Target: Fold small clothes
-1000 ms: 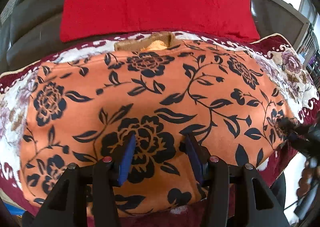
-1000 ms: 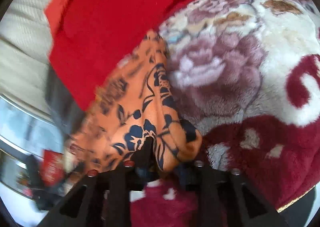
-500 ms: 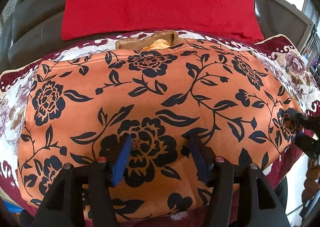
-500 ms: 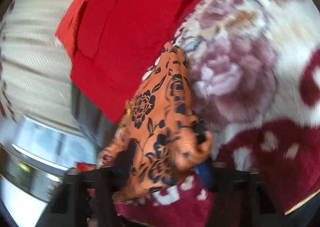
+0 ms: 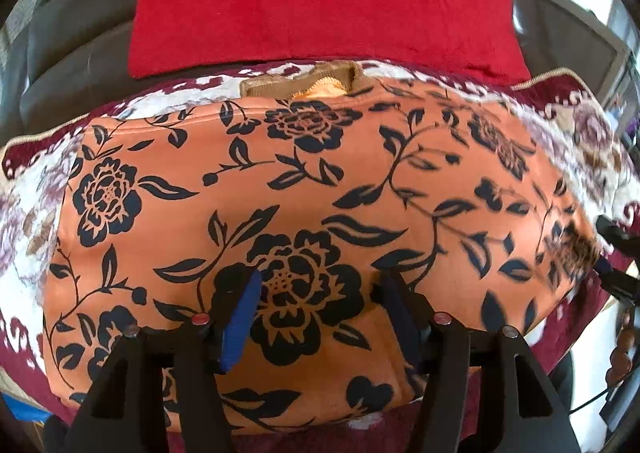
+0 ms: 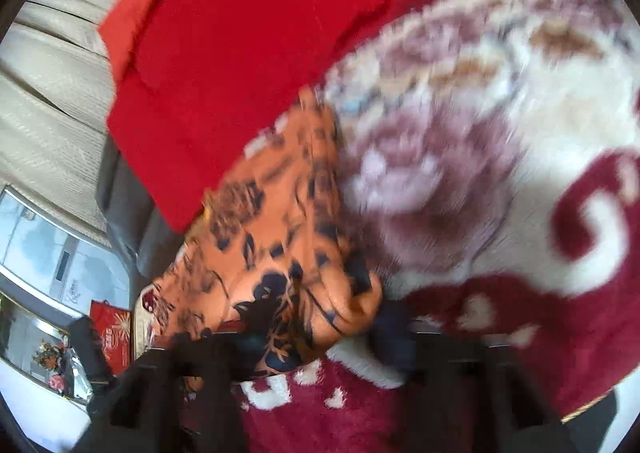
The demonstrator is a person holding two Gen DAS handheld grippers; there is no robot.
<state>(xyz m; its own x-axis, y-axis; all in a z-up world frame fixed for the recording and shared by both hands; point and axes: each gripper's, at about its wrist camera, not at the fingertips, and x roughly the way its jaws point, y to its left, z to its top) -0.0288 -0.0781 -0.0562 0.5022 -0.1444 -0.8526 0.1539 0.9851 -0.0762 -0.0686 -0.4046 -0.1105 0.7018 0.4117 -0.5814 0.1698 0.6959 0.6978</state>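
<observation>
stretching crosswise, the orange garment (image 5: pixel 320 189) lies under the open, empty left gripper (image 5: pixel 316 309), its end between the right gripper (image 6: pixel 316 337)'s just-opened jaws.

A plush floral blanket (image 5: pixel 24 213) (maroon and cream) covers the grey sofa (image 5: pixel 76 49); beige curtain (image 6: pixel 48 113) behind.

Left gripper (image 5: pixel 320 309): lower centre of left wrist frame, pointing steeply down, jaws parted, blue pads facing inward, hovering, nothing pinched between. Right gripper (image 6: pixel 316 341): bottom centre of right wrist frame, blurred, jaws just opened wide, pads off what lies between. Same right gripper (image 5: pixel 614 253) also at right edge of left wrist frame, dark fingertips (image 5: pixel 608 229) apart.
</observation>
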